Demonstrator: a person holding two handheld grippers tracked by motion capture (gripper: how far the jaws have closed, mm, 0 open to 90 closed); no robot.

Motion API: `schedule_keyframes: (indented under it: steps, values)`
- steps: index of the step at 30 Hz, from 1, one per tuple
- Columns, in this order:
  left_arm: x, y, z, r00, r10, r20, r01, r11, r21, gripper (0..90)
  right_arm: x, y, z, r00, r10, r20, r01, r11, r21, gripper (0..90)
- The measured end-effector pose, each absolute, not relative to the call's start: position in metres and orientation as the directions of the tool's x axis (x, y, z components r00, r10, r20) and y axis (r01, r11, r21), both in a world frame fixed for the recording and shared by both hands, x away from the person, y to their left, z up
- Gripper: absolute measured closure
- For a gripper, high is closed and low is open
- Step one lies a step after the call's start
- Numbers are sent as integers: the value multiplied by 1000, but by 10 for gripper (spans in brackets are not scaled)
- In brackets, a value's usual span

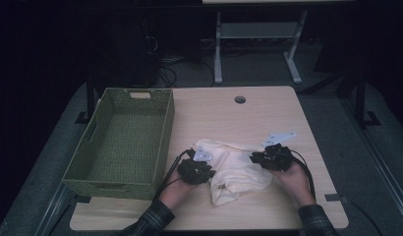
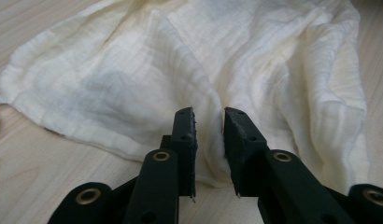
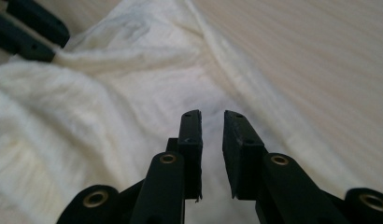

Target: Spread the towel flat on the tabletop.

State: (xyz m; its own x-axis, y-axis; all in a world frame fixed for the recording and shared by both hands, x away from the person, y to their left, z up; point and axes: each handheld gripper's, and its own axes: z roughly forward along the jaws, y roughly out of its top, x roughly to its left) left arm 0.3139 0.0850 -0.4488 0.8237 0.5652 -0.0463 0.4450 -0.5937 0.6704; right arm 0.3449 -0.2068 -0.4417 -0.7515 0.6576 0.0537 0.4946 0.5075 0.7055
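Observation:
A crumpled cream cloth (image 1: 234,169) lies on the wooden table (image 1: 224,115) near its front edge. My left gripper (image 1: 208,172) sits at the cloth's left edge, held in the person's left hand. In the left gripper view its jaws (image 2: 209,116) stand a little apart over the cloth (image 2: 133,70), with nothing pinched between the pads. My right gripper (image 1: 254,158) rests at the cloth's right edge. Its jaws (image 3: 212,116) are likewise slightly apart above the cloth (image 3: 110,93), gripping nothing. The left gripper's fingers (image 3: 31,28) show at the top left of the right gripper view.
An empty green woven basket (image 1: 111,189) stands on the table's left side, close beside the left hand. A round cable hole (image 1: 240,100) is in the table's far middle. Bare tabletop lies behind and to the right of the cloth. Desk legs stand beyond the table.

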Motion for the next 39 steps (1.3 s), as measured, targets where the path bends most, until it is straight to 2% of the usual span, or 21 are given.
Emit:
schedule_keyframes:
  steps: [5,8,14,18,24,28,33,36,39]
  values:
    - [316,86,-450,819,572,-51,449,-583,677,713,372,-195,-440,-750,660,37,484,511,710,758]
    - [316,85,-450,822,568,-43,444,-592,673,706,387,-188,-443,-756,654,35,488,528,695,720]
    - [316,82,-454,824,565,-37,444,-604,662,709,399,-173,-455,-771,636,21,488,569,662,704]
    - [315,79,-457,830,557,-23,436,-623,649,738,401,-166,-461,-771,636,-16,482,600,638,872]
    - [315,78,-459,835,550,-10,428,-638,640,745,414,-173,-452,-752,659,-7,494,570,657,890]
    - [315,78,-459,835,550,-16,429,-631,646,745,432,-175,-444,-737,676,-11,503,559,659,890]
    - [315,77,-460,831,556,-24,434,-622,651,744,452,-176,-454,-710,704,-7,535,547,644,888]
    - [315,78,-460,831,556,-27,436,-621,652,743,456,-181,-464,-678,736,2,565,519,641,805]
    - [315,78,-460,832,554,-24,434,-623,651,743,454,-186,-459,-671,741,20,569,498,654,780]
